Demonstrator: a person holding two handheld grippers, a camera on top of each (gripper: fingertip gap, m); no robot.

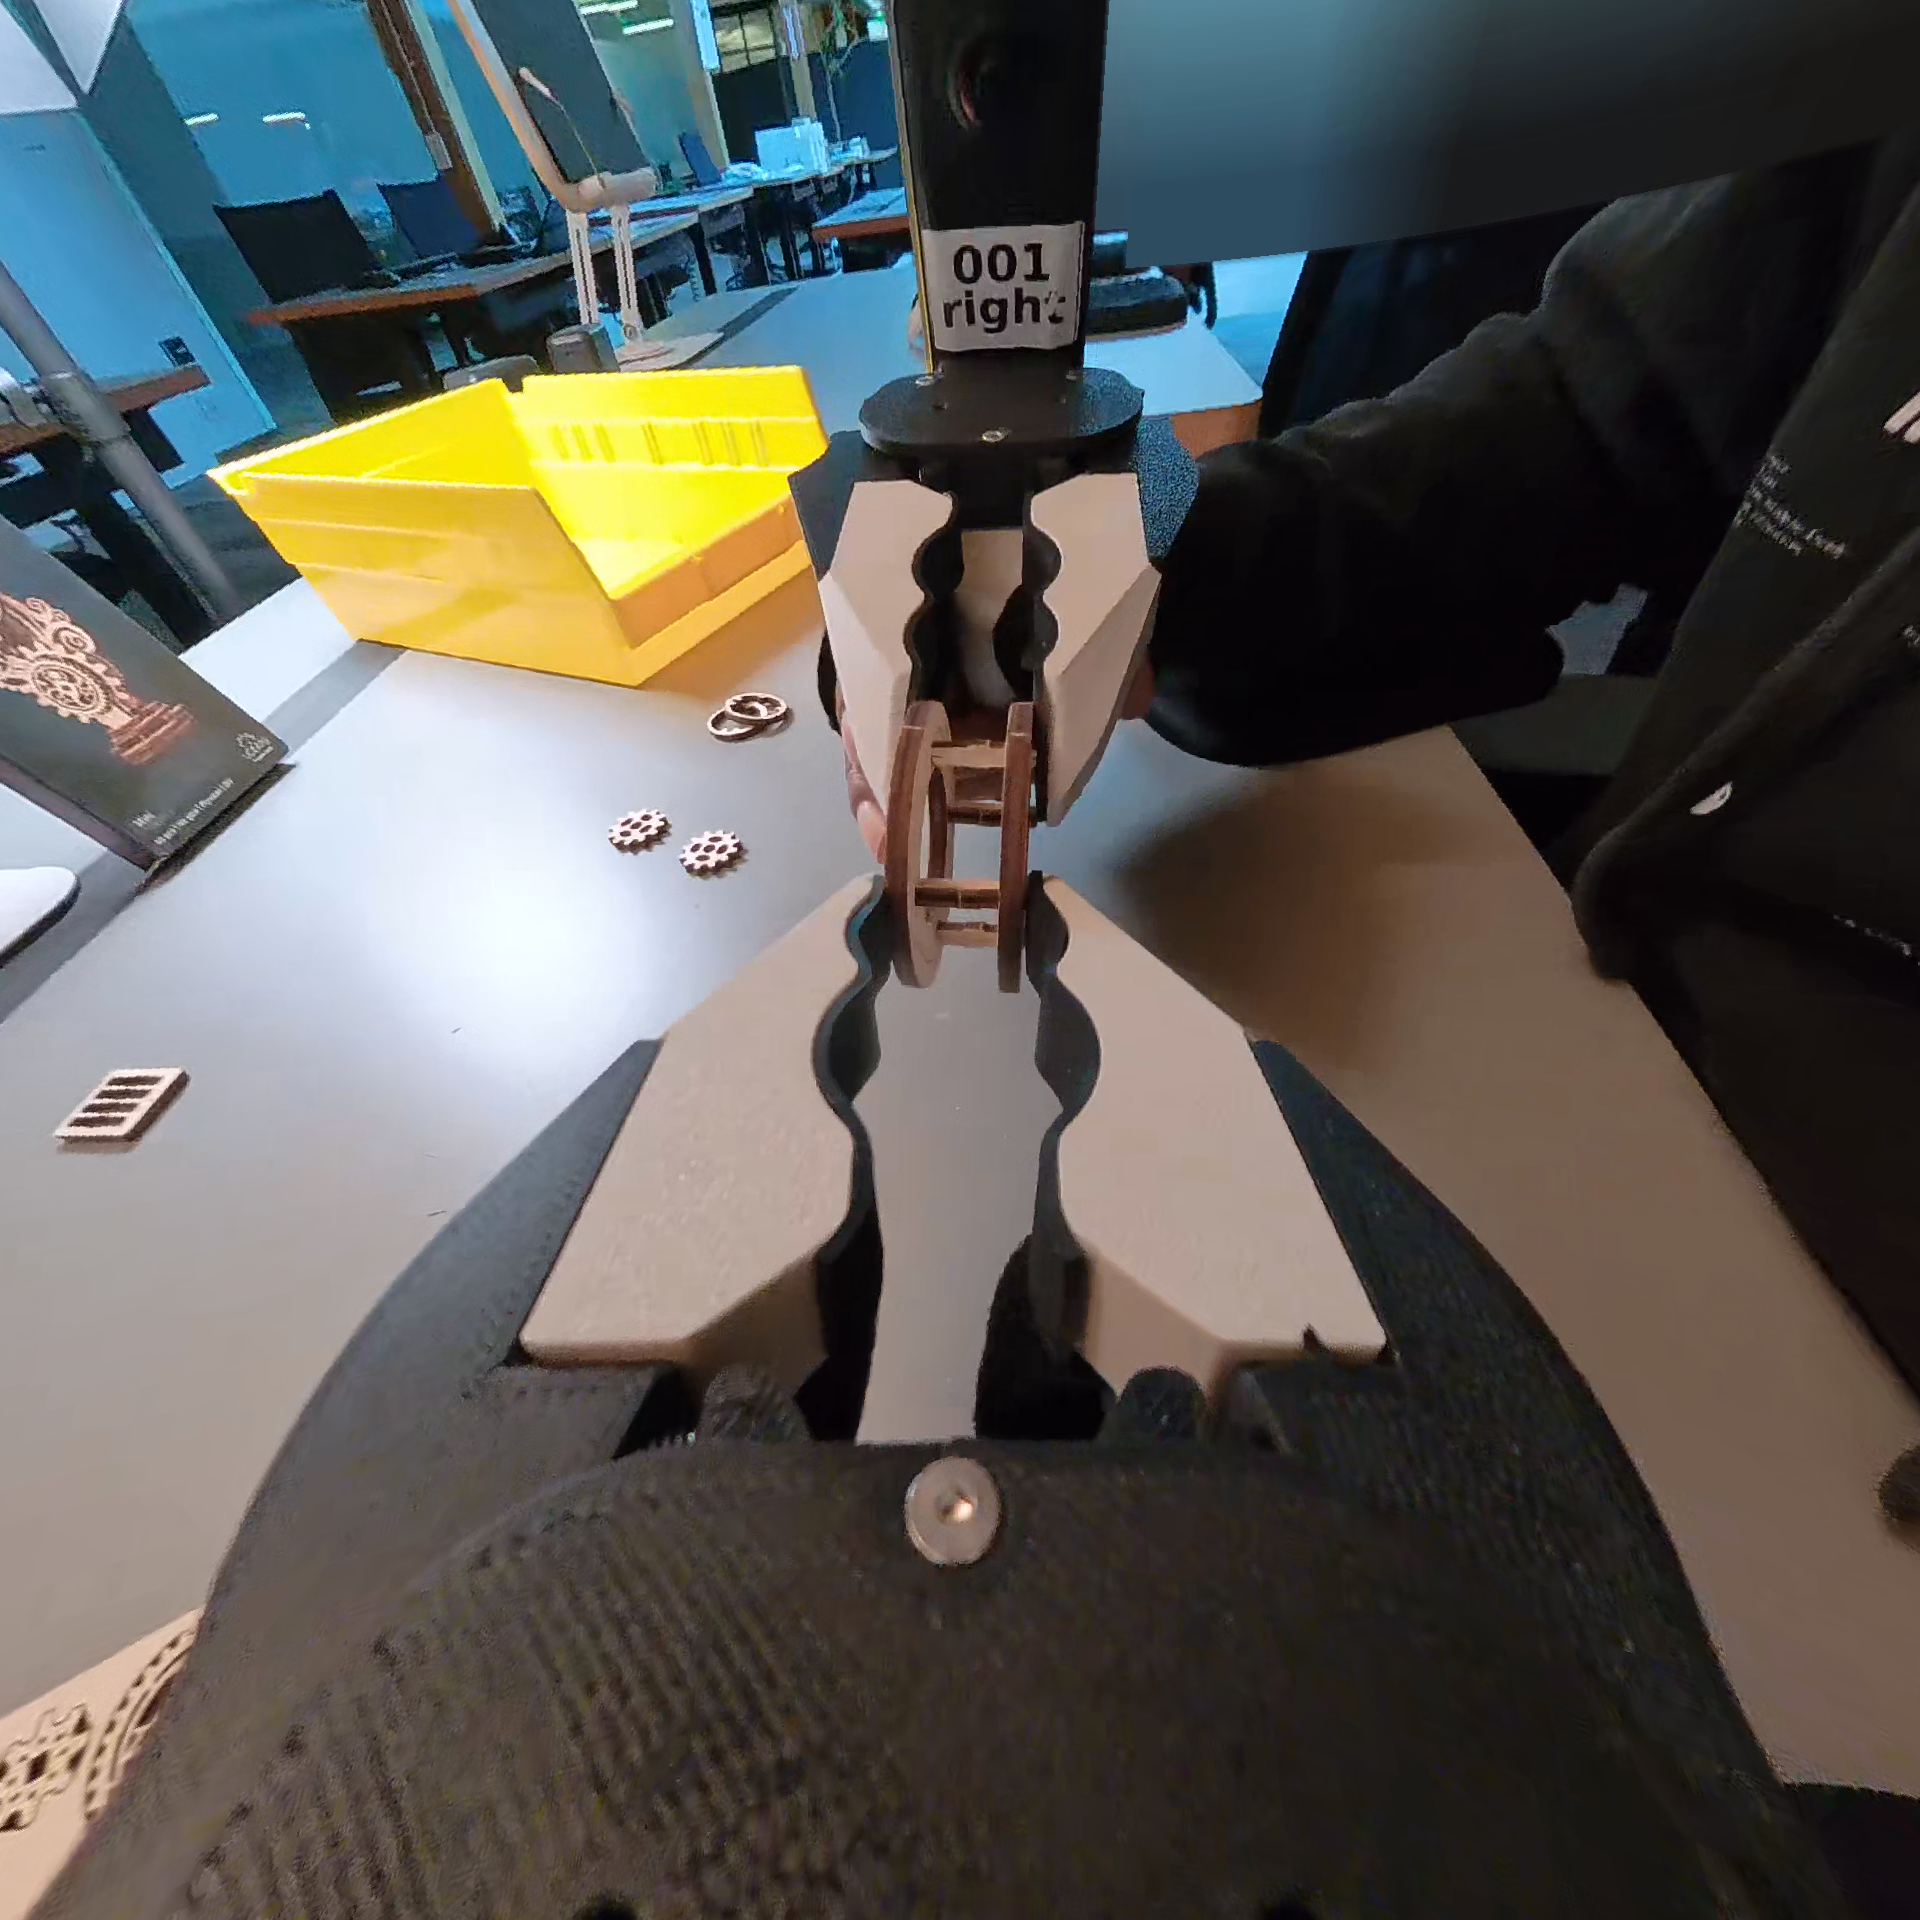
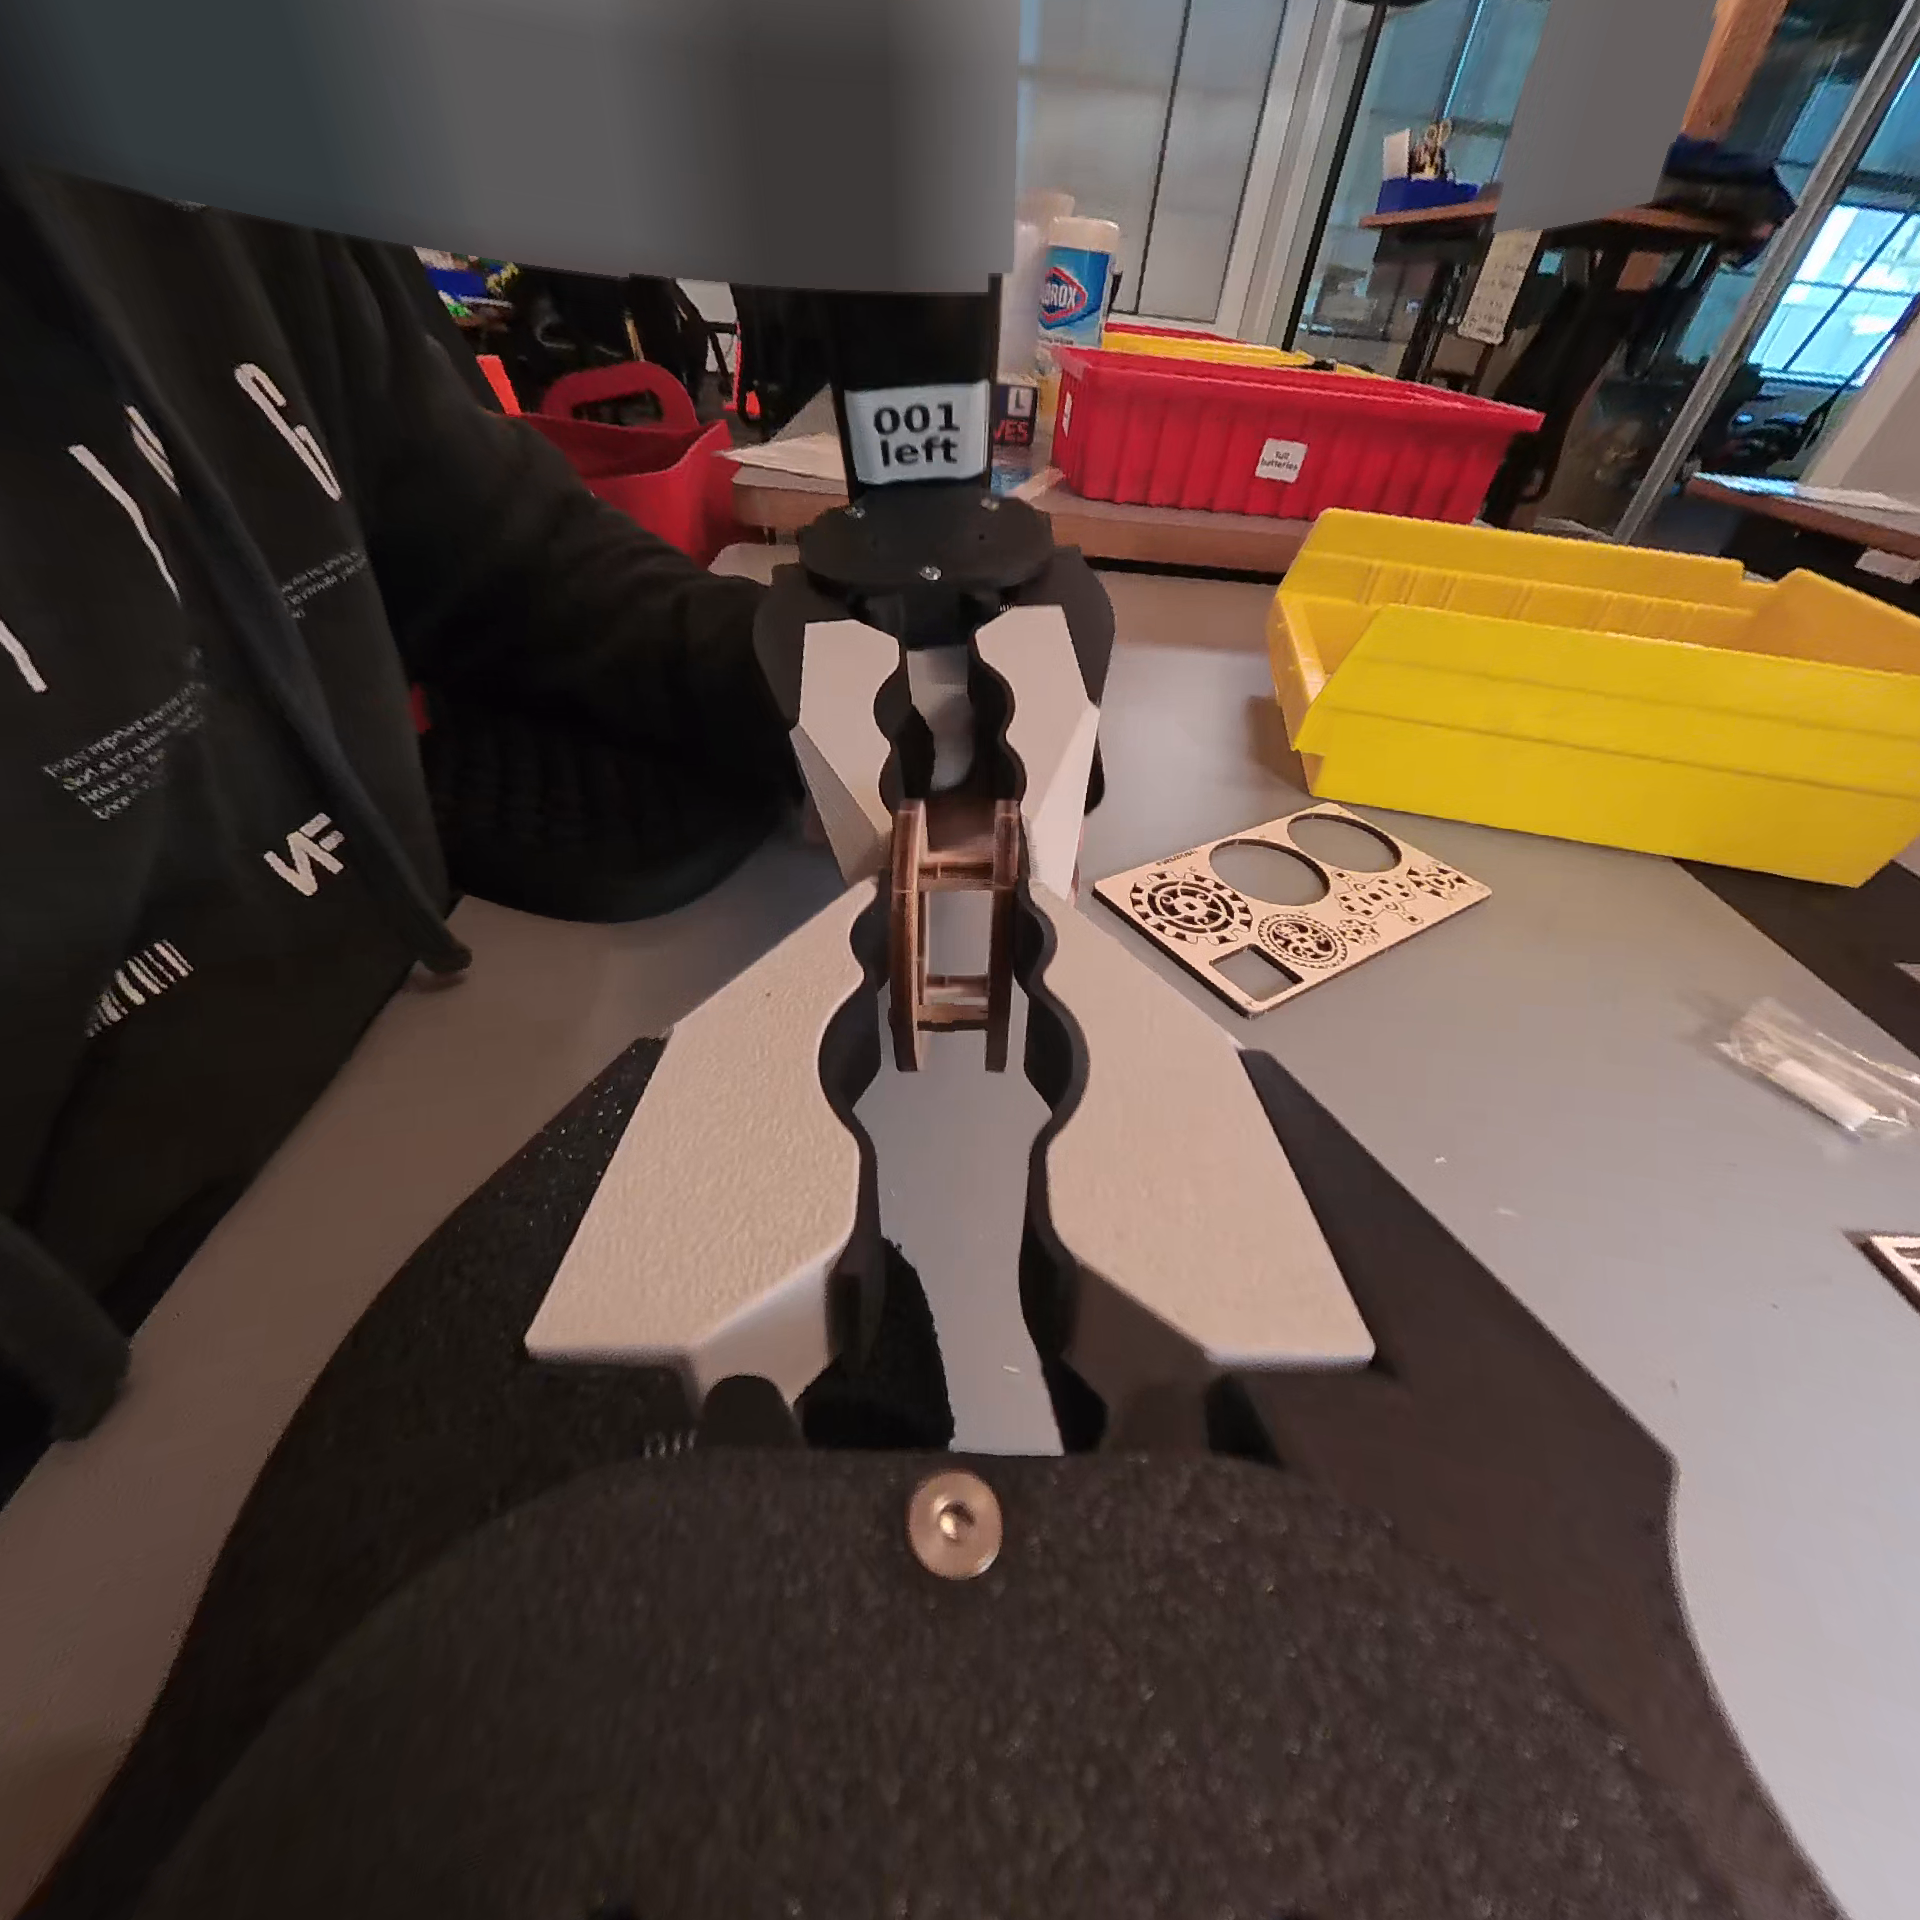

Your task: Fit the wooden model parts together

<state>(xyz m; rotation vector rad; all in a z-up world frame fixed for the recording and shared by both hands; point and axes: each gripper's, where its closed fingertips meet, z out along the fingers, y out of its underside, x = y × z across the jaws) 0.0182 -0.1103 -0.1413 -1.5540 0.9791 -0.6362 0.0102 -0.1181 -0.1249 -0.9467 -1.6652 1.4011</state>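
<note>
A small wooden wheel assembly (image 1: 914, 831), two brown discs joined by short rungs, is held upright above the grey table (image 1: 416, 935). My left gripper (image 1: 958, 914) is shut on its near end, one finger on each disc. My right gripper (image 1: 961, 769) faces it from the far side and is shut on the other end. In the right wrist view the same wheel (image 2: 906, 935) sits between my right gripper (image 2: 951, 904) and the left gripper (image 2: 951, 831) beyond it.
Two small gears (image 1: 675, 840), two rings (image 1: 748, 715) and a slatted wooden piece (image 1: 122, 1103) lie on the table. A yellow bin (image 1: 540, 520) stands behind them. A punched wooden sheet (image 2: 1294, 904), a plastic bag (image 2: 1829, 1070) and a red bin (image 2: 1278, 436) show to the right. A person in black sits close. My two grippers' fingertips are within a few centimetres of each other.
</note>
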